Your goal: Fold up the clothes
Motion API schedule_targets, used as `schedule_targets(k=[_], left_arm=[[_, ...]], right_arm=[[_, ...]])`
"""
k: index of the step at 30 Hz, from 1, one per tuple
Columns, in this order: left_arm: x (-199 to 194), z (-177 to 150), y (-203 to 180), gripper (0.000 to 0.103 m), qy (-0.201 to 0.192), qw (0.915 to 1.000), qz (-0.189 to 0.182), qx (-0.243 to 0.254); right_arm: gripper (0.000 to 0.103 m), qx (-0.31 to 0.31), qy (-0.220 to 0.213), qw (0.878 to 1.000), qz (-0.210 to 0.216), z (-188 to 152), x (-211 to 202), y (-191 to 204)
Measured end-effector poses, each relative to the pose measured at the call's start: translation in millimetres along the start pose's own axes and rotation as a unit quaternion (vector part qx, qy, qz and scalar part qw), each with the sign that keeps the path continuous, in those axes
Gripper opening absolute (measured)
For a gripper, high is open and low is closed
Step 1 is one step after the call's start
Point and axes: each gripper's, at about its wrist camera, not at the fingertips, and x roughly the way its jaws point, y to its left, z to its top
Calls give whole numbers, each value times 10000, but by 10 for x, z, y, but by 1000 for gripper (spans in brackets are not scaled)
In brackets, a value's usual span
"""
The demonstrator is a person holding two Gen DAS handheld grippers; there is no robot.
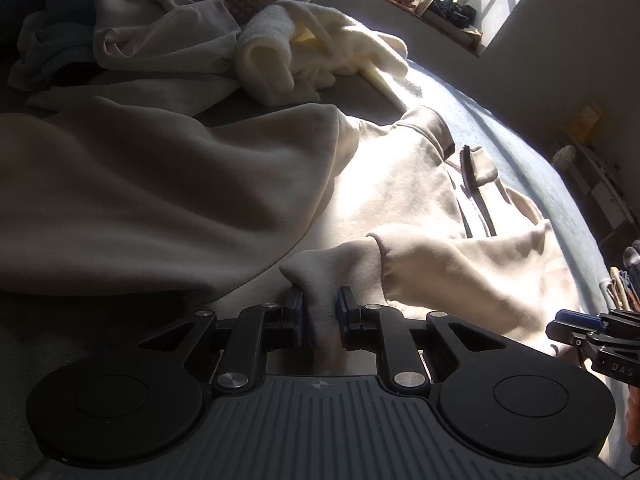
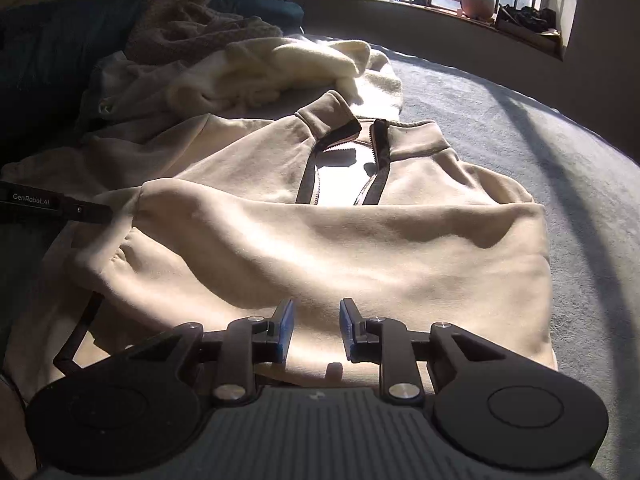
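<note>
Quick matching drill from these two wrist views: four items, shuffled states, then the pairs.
Items:
1. left gripper
2. right gripper
3. neck zipper
4. fluffy white garment

States:
A. bunched up behind the sweatshirt
B. shut on a cuff of the beige sweatshirt
C. unzipped, collar flaps apart
D. fingers apart, nothing pinched, over the sweatshirt's near edge

Pairs: 1-B, 2-D, 3-C, 4-A

Left gripper (image 1: pixel 319 304) jaws clamped, right gripper (image 2: pixel 316 320) jaws slightly parted
</note>
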Motion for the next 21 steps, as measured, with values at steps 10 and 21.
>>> schedule_targets(k=[10,21], left_arm=[[-526,-101,-375,40,-1117,9838,-269,1378],[-74,-483,-722,40,287,9783,-241,2039]], right_arm=[[27,715,-459,9953,-463,30,-55,-618],[26,1167,-454,9890,-781,30,398,-926]])
